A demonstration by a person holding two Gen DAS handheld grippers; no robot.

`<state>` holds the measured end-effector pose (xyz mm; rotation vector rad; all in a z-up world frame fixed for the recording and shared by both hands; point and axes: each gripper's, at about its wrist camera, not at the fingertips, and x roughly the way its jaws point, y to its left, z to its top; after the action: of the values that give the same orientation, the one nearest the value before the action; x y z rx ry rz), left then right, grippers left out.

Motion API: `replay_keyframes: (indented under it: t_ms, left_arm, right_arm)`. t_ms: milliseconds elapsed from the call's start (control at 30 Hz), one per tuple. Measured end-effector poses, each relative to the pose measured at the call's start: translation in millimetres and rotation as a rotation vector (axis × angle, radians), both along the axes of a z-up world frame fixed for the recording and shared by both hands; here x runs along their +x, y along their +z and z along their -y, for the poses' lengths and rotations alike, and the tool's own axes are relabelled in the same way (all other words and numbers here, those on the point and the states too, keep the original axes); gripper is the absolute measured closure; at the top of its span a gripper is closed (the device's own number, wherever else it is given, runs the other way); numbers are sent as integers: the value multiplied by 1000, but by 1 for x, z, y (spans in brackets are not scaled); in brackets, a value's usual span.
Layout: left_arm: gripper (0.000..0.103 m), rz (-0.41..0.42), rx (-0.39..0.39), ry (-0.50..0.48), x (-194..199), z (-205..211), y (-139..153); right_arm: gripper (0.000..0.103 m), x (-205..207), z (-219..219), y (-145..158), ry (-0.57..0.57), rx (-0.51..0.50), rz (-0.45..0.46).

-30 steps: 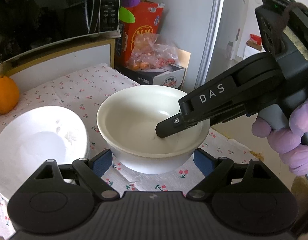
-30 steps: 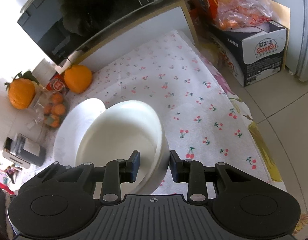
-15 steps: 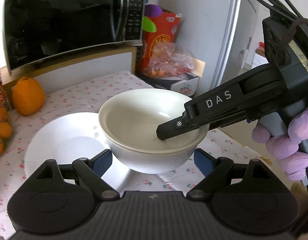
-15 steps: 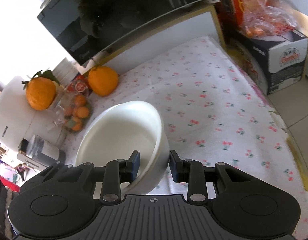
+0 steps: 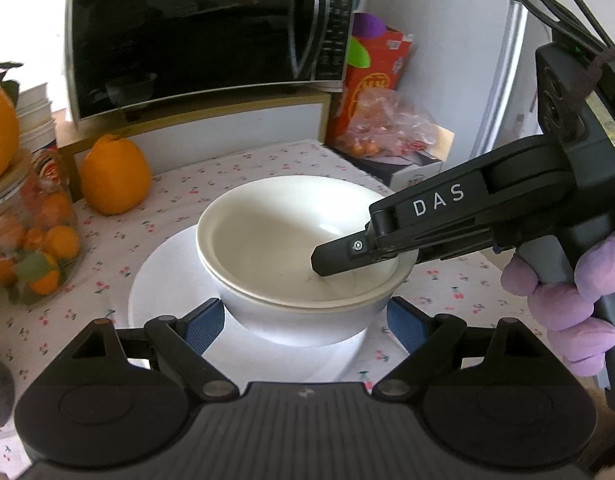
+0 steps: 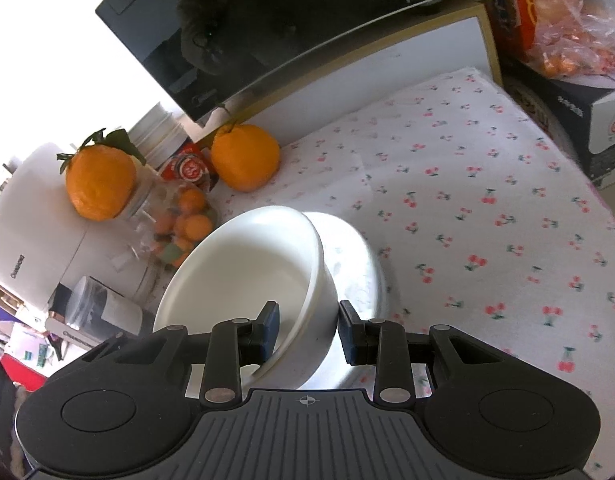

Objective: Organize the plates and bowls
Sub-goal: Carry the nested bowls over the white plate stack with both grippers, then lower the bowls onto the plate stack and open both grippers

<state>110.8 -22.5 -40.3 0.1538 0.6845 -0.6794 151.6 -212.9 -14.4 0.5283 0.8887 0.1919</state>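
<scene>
A white bowl (image 5: 291,248) sits over a white plate (image 5: 167,280) on the cherry-print cloth. It looks like two nested bowls. My right gripper (image 6: 307,330) straddles the bowl's (image 6: 243,276) near rim, one finger inside, one outside, with small gaps to the wall; in the left wrist view its finger (image 5: 339,254) reaches into the bowl. The plate (image 6: 355,264) shows behind the bowl. My left gripper (image 5: 303,320) is open, its blue pads on either side of the bowl, not touching it.
A large orange (image 5: 113,178) and a jar of small oranges (image 5: 27,236) stand left of the plate. A microwave (image 5: 203,32) stands at the back. A box with a bag of fruit (image 5: 387,136) lies past the table's right edge (image 6: 547,128).
The right gripper carried the bowl leftward, over the plate, and lowered it there. Its jaws have widened a little. The left gripper followed alongside, still open.
</scene>
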Motion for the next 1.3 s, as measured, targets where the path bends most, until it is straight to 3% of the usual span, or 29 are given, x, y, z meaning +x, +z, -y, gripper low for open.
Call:
replay_keyframes:
  t_ms: [933,1067,1100,1167,1300]
  left_arm:
    - [16,-27,54,49,16,-12,-25]
    - [5,-7,65,54,14,-12,-24]
    - [4,-9,58,59,14,-12,-23]
    - [3,-23,40,68,15,-15,-22]
    - [1,-35,39,86,15,-16,-19]
  right_arm:
    - [70,18,-19,-30,-11,12,14]
    - [69,17,-17,-28,-18,26,19]
    - [68,17,-16,-28,-20,25,18]
    - [54,17,-14,-28,-27,28,16]
    - [45,15,-10,-24,-37,35,25]
